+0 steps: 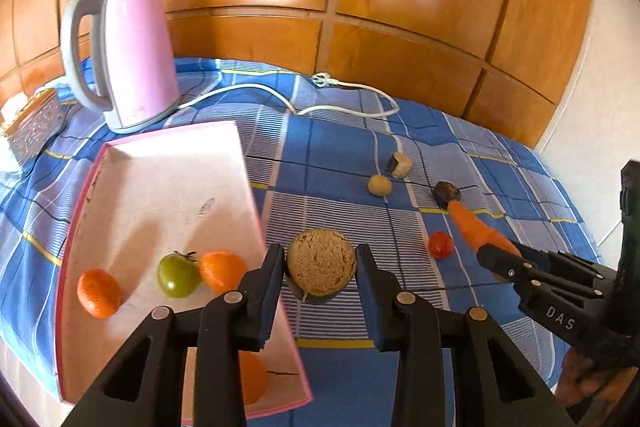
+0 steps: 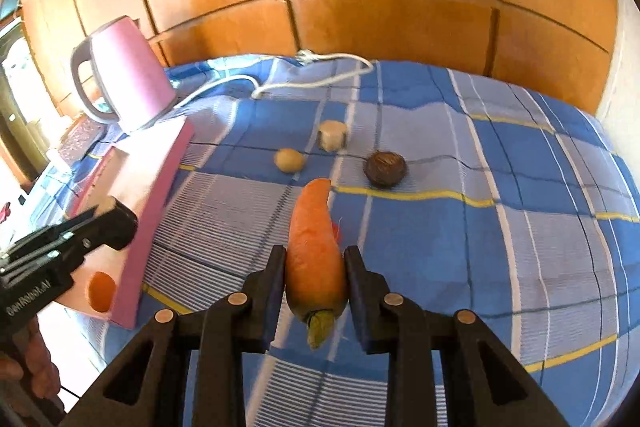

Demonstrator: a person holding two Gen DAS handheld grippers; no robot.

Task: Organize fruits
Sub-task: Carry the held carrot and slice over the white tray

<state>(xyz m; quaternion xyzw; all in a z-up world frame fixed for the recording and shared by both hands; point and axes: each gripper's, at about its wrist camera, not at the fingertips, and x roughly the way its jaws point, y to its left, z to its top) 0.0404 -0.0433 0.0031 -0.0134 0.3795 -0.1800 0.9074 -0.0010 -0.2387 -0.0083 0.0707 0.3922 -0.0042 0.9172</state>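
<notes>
Your left tool (image 1: 321, 269) pinches a round, rough tan-brown fruit (image 1: 322, 262) just beside the long edge of the pink rectangular tray (image 1: 168, 163), which holds two oranges and a green tomato (image 1: 178, 275). Your right tool (image 2: 316, 279) pinches a tapered orange carrot (image 2: 316, 251) near its stem end, above the blue checked cloth (image 2: 460, 259).

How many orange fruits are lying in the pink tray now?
3. One orange fruit lies near the pink tray's left rim, one lies beside the green tomato, and one is partly hidden behind the left tongs. More may be hidden there.
</notes>
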